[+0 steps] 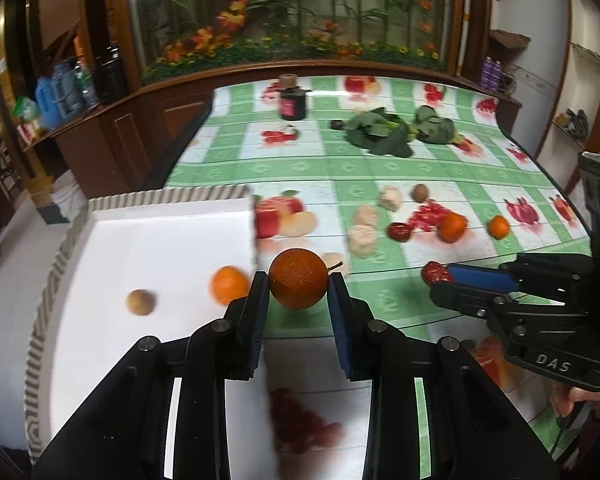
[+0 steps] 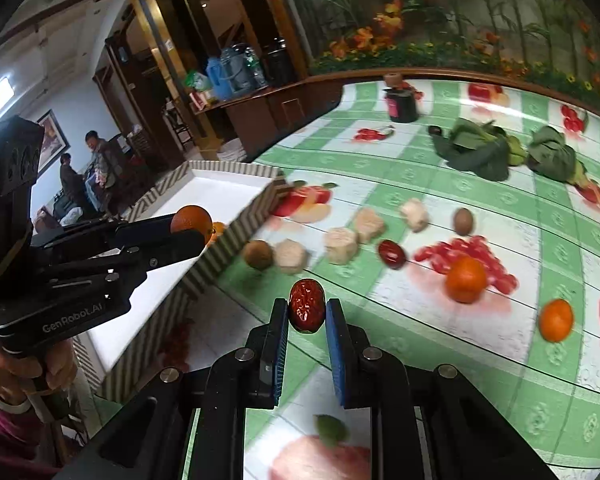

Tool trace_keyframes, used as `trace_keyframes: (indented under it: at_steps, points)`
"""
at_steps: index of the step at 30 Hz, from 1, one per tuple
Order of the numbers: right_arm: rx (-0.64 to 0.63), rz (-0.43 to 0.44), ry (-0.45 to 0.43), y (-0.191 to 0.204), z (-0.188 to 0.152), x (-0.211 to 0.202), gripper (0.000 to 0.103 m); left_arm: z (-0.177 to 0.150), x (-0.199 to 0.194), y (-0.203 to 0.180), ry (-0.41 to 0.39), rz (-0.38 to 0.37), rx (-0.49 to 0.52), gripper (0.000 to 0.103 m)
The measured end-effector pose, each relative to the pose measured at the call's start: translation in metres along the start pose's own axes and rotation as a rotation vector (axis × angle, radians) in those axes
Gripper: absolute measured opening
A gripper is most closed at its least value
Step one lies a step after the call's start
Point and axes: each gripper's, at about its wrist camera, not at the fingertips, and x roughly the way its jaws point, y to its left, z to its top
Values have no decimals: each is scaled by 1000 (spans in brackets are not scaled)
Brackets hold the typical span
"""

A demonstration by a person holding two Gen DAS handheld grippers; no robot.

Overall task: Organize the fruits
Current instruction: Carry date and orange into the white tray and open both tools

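Orange fruit clamped in left hand-held gripper.

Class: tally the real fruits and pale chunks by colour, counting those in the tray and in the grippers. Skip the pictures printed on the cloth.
Bright orange fruits: 3
Red dates: 2
Small brown fruits: 3
Russet stemmed fruit: 1
Pale chunks: 4
Total: 13

Dark jar with pink label at far end of checked tablecloth. Leafy greens in two heaps right of jar. Bottles on wooden sideboard. Flower mural behind. Two people standing in background.
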Motion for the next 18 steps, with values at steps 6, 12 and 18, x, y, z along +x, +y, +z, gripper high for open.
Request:
trace_keyframes:
  at_steps: [6,12,18]
  points:
    - [-41,22,4,28,9,11,18,-9,-7,26,-7,38,-35,29]
    - [-70,37,15,49,15,22,18,-16,-11,46,-7,71,-57,29]
    - [-96,57,25,65,21,32,18,-23,-14,67,-1,99,-84,29]
